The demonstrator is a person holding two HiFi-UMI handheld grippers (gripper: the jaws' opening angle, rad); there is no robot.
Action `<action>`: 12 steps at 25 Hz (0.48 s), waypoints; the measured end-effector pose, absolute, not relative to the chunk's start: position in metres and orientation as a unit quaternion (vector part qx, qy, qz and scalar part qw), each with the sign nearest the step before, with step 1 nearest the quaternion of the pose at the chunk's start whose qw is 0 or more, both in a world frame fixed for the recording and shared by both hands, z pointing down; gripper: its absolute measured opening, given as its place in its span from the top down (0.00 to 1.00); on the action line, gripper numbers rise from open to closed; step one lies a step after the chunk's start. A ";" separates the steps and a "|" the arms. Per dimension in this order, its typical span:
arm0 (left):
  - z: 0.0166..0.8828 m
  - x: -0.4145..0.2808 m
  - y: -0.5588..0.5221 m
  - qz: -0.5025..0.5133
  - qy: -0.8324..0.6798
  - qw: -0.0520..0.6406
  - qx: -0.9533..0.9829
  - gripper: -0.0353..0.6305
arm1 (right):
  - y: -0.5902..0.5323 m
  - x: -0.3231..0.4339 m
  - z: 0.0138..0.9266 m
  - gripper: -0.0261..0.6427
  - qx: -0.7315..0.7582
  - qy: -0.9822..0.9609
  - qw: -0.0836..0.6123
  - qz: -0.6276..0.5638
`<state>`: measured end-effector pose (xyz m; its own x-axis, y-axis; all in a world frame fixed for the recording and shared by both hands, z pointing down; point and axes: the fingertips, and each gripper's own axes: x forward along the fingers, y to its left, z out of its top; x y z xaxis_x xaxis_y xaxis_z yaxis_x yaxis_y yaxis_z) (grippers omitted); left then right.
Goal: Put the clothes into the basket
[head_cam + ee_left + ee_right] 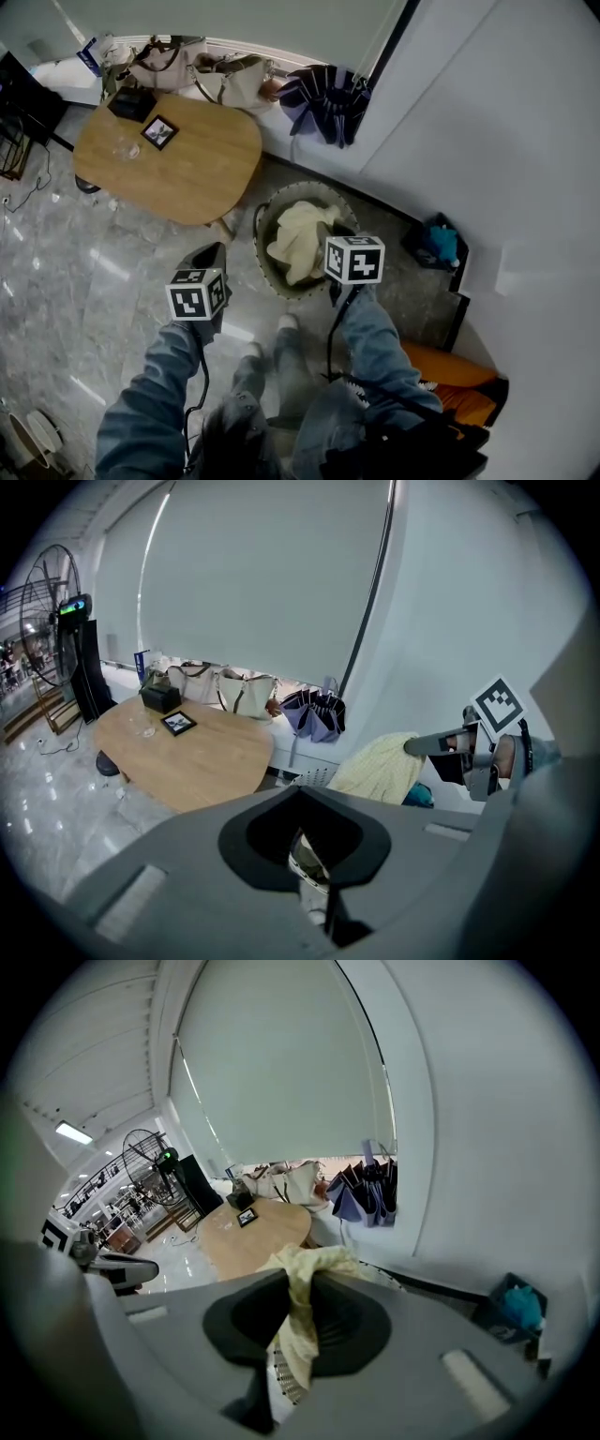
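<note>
Right tongs (295,1326): clamped on a pale yellow cloth (298,239), which runs up between the jaws and spills over their tips.
Left tongs (309,855): jaws together with nothing in them, at centre-left of the head view, pointing up-frame from a denim sleeve (150,403).
Cloth: bunched over the mouth of the basket (309,187), in the middle of the head view. I can't tell whether it reaches the bottom.
Basket: round and dark-walled, standing on the grey marble floor (94,281) just below the right end of the table (187,169).
Table: oval and wooden, in the upper left of the head view. It carries a small picture frame (158,131) and a black box (131,101).
Umbrella (323,94): purple and folded, at top centre against the wall.
Handbags (230,80): pale, lined up on the sill behind the table.
</note>
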<state>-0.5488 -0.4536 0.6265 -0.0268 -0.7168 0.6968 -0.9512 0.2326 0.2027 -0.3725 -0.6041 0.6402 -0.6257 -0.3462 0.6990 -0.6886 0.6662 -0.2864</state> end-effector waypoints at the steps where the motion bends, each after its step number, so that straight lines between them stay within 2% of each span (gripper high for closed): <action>1: 0.630 -0.549 -0.454 0.162 -0.698 0.363 0.596 0.94 | -0.604 -0.373 0.647 0.87 0.301 -0.855 0.316 0.280; 3: 0.637 -0.549 -0.454 0.159 -0.697 0.369 0.593 0.94 | -0.603 -0.371 0.661 0.86 0.302 -0.845 0.338 0.284; 6: 0.642 -0.549 -0.456 0.156 -0.696 0.375 0.592 0.94 | -0.605 -0.360 0.680 0.68 0.323 -0.820 0.377 0.286; 12: 0.646 -0.537 -0.458 0.152 -0.689 0.381 0.598 0.94 | -0.606 -0.341 0.680 0.67 0.346 -0.808 0.371 0.300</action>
<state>-0.5367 -0.4575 0.6459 0.0053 -0.7077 0.7065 -0.9394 0.2388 0.2462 -0.3411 -0.6065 0.6798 -0.4852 -0.3375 0.8067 -0.7820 0.5802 -0.2277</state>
